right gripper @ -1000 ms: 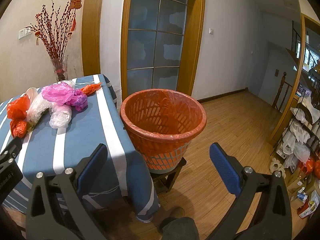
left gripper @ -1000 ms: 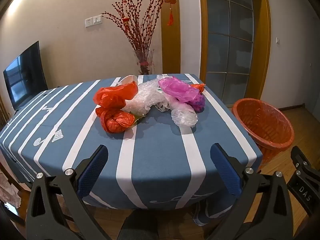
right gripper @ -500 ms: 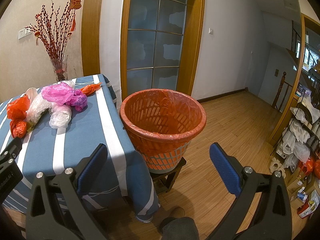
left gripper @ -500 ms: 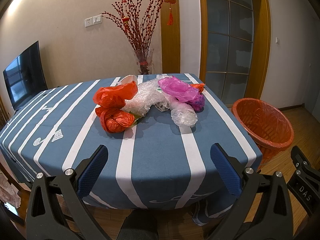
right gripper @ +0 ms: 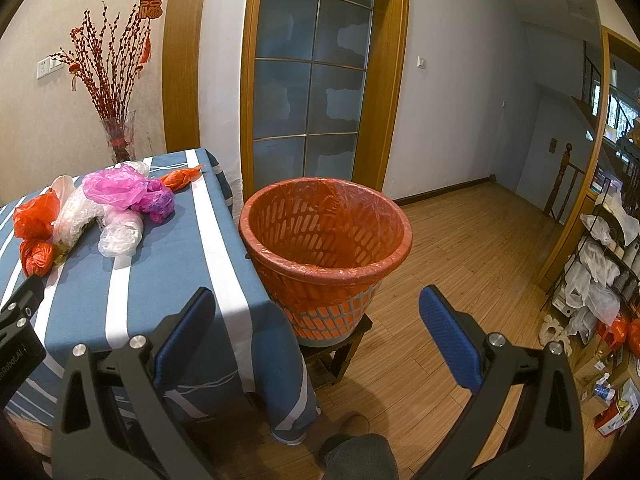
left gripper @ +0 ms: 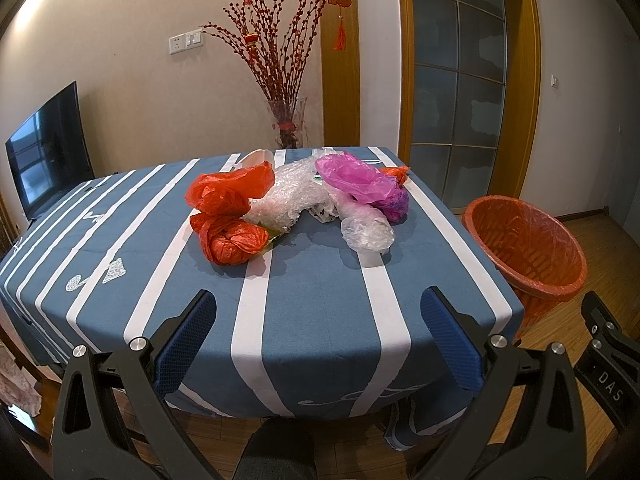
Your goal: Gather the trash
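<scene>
A heap of plastic bags lies mid-table on the blue striped cloth (left gripper: 312, 304): red bags (left gripper: 230, 216), clear bubble wrap (left gripper: 288, 198), a pink bag (left gripper: 356, 180), a clear bag (left gripper: 366, 230) and a small orange one (left gripper: 394, 174). The heap also shows in the right wrist view (right gripper: 116, 208). An orange-lined basket (right gripper: 326, 248) stands on a low stool right of the table; it also shows in the left wrist view (left gripper: 524, 250). My left gripper (left gripper: 318, 336) is open and empty at the table's near edge. My right gripper (right gripper: 316, 336) is open and empty, short of the basket.
A glass vase with red branches (left gripper: 286, 120) stands behind the table. A TV (left gripper: 48, 148) is at the left. A glass door (right gripper: 308, 80) is behind the basket. Shelves with bags and boxes (right gripper: 600, 272) line the right wall. Wooden floor (right gripper: 460, 264) lies between.
</scene>
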